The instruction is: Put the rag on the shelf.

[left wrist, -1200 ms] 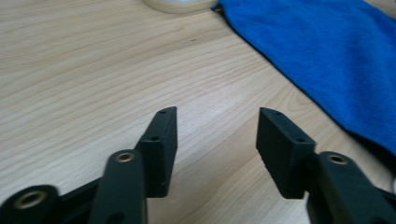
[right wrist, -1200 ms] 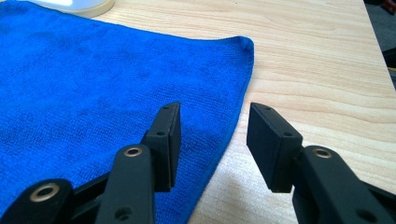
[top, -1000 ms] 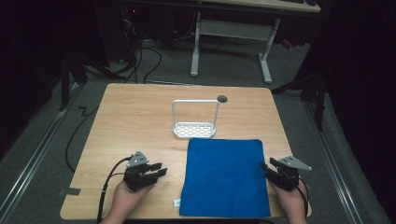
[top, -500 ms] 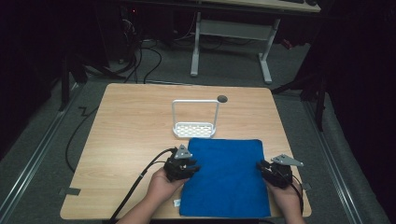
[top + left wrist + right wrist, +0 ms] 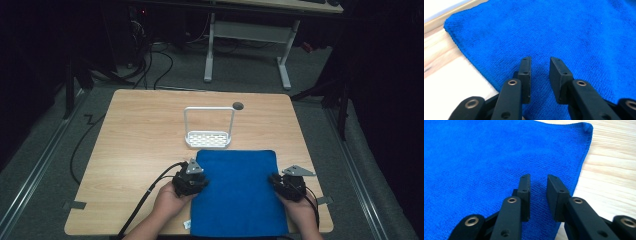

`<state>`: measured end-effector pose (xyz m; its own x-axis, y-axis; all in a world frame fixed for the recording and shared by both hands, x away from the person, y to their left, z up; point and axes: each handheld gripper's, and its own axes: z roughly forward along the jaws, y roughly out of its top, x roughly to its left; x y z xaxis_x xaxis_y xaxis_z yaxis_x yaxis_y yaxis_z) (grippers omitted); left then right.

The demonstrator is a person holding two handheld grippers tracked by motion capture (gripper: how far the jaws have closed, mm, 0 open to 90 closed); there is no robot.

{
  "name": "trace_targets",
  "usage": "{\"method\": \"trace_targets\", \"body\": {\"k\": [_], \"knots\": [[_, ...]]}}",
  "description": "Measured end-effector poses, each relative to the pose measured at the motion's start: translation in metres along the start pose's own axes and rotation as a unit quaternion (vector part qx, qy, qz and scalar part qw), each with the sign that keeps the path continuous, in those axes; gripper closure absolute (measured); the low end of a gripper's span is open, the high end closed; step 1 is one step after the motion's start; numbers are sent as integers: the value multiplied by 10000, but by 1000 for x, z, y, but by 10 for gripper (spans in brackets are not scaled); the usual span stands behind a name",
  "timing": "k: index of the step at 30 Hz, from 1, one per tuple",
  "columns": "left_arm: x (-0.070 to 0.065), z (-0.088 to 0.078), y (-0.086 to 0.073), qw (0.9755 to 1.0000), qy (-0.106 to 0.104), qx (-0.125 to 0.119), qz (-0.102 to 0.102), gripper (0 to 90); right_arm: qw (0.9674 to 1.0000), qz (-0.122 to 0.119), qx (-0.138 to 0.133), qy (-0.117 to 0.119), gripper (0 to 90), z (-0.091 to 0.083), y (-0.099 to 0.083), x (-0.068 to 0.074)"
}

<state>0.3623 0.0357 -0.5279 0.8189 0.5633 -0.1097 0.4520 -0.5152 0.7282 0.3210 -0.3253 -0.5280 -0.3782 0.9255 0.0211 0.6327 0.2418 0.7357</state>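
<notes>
A blue towel (image 5: pixel 235 192) lies flat on the near half of the wooden table (image 5: pixel 140 145). My left gripper (image 5: pixel 200 183) sits at the towel's left edge, its tips over the cloth. In the left gripper view the towel (image 5: pixel 574 30) spreads under the left gripper (image 5: pixel 540 61). Its jaws have just been closing; a narrow gap stays between them with no cloth pinched. My right gripper (image 5: pixel 275 181) rests at the towel's right edge. Over the towel (image 5: pixel 474 152), the right gripper (image 5: pixel 537 178) has also just narrowed its jaws and grips nothing.
A white wire rack (image 5: pixel 208 139) with a perforated base stands just beyond the towel's far edge. A round cable hole (image 5: pixel 238 105) lies near the table's back edge. A small white tag (image 5: pixel 187 225) lies by the towel's near left corner.
The left hand has moved right from bare wood to the towel's left edge. The right hand has shifted a little left onto the right edge. Both pairs of jaws look narrower.
</notes>
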Motion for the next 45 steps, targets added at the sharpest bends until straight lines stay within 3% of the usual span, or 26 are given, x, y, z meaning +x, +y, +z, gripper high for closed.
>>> {"method": "trace_targets", "body": {"k": [2, 5, 8, 14, 21, 26, 31, 32, 35, 37, 39, 45], "knots": [[2, -4, -4, 10000, 1, -12, -19, 729, 10000, -50, 3, 34, 741, 0, 0, 3], [9, -21, -21, 9999, 2, -86, -142, 734, 9995, -205, 70, 243, 739, 1, 2, 19], [11, -29, -28, 9998, 20, -97, -173, 737, 9987, -377, 116, 336, 736, 3, 4, 32], [23, -57, -54, 9994, 83, -135, -321, 736, 9956, -724, 197, 568, 729, 7, 8, 60], [25, -75, -72, 9991, 71, -176, -390, 730, 9913, -1038, 248, 764, 718, 7, 8, 85], [26, -77, -72, 9989, 49, -161, -447, 713, 9902, -1078, 284, 843, 695, 6, 9, 88], [26, -75, -70, 9984, 28, -189, -534, 647, 9920, -1006, 37, 758, 688, 5, 12, 84], [27, -75, -68, 9977, 160, -344, -564, 627, 9928, -976, -40, 697, 690, 7, 16, 82], [32, -70, -61, 9962, 278, -501, -656, 616, 9932, -958, -7, 660, 701, 14, 20, 79], [32, -62, -57, 9970, 352, -295, -631, 618, 9930, -999, 82, 626, 706, 20, 21, 79], [29, -60, -58, 9973, 374, -286, -557, 620, 9926, -1018, 148, 639, 709, 23, 21, 78], [19, -70, -67, 9981, 43, -206, -582, 628, 9913, -1033, 158, 804, 704, 13, 11, 78]]}}
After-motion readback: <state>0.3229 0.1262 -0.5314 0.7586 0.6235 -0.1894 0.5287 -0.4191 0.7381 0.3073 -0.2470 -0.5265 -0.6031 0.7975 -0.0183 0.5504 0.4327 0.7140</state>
